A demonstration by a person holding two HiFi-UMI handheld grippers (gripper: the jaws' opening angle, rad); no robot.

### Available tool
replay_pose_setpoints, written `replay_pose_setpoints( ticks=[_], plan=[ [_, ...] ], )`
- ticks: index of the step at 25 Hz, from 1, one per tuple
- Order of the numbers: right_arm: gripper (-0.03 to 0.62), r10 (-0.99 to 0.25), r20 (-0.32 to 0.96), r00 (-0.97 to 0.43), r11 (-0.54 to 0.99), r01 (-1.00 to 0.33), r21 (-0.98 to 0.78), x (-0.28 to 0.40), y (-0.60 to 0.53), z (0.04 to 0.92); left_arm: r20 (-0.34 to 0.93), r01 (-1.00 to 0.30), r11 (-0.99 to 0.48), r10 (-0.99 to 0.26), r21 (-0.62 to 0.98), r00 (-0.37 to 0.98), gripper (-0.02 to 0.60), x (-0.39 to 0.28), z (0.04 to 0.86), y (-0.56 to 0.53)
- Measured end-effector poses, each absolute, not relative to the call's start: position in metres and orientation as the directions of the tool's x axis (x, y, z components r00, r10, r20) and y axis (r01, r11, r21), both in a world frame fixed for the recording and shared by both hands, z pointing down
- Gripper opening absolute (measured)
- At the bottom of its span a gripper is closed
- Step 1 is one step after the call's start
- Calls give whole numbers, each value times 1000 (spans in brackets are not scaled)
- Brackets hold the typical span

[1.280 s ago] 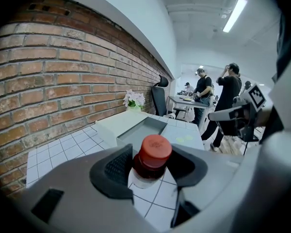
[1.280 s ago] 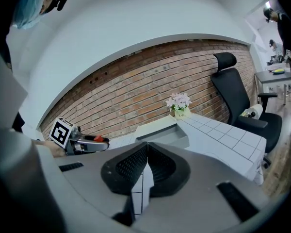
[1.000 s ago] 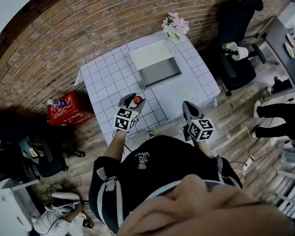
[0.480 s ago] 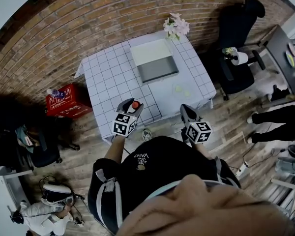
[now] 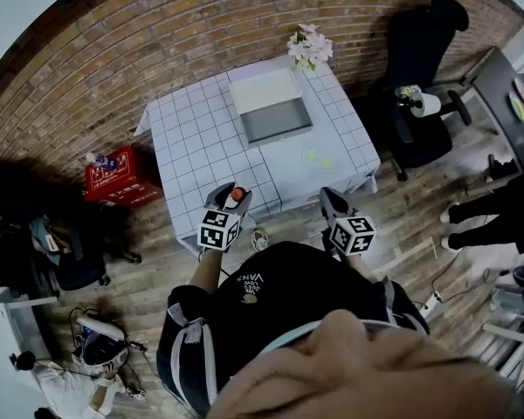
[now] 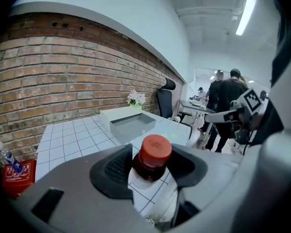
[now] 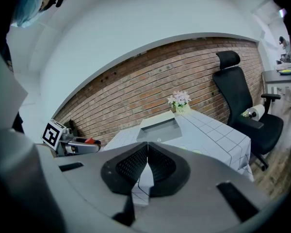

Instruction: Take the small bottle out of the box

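My left gripper (image 5: 230,197) (image 6: 153,168) is shut on a small clear bottle (image 6: 154,155) with a red cap (image 5: 237,194), held upright at the near edge of the white grid-pattern table (image 5: 198,138). The grey open box (image 5: 271,107) (image 6: 131,122) sits at the table's far side; I see nothing in the part of it that shows. My right gripper (image 5: 330,198) (image 7: 146,168) hangs over the table's near right edge, with its jaws shut together and nothing between them. From the right gripper view the box (image 7: 160,126) lies ahead.
A vase of pink flowers (image 5: 310,46) stands behind the box. Two pale discs (image 5: 319,158) lie on the table's right side. A red crate (image 5: 116,175) is on the floor to the left, a black office chair (image 5: 419,68) to the right. People stand at the right edge.
The table has slid farther away in the head view as the person backs off. The left gripper with the bottle now sits at the table's near edge instead of over it.
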State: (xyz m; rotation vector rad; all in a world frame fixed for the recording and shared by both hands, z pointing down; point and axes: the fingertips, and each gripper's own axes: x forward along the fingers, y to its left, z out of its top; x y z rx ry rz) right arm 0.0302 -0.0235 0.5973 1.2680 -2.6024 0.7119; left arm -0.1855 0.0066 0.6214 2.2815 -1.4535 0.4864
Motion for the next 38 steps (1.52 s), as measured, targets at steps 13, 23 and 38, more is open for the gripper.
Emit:
replay_pose_setpoints(
  ticks=[13,23,38],
  plan=[
    [3,-653,356,-668,566,-743,-357,35,-24,612,504,-940,-301,-794,160,341,215,-172,627,40],
    [3,-631,383,-675,568,-738,-365,36,-24,630,513,-948,-267,-797,175,319,215,-168,633,51],
    [3,-598,412,-687,578,-726,-371,34,-28,640,511,-957,-214,-811,194,285,215,-169,633,54]
  ],
)
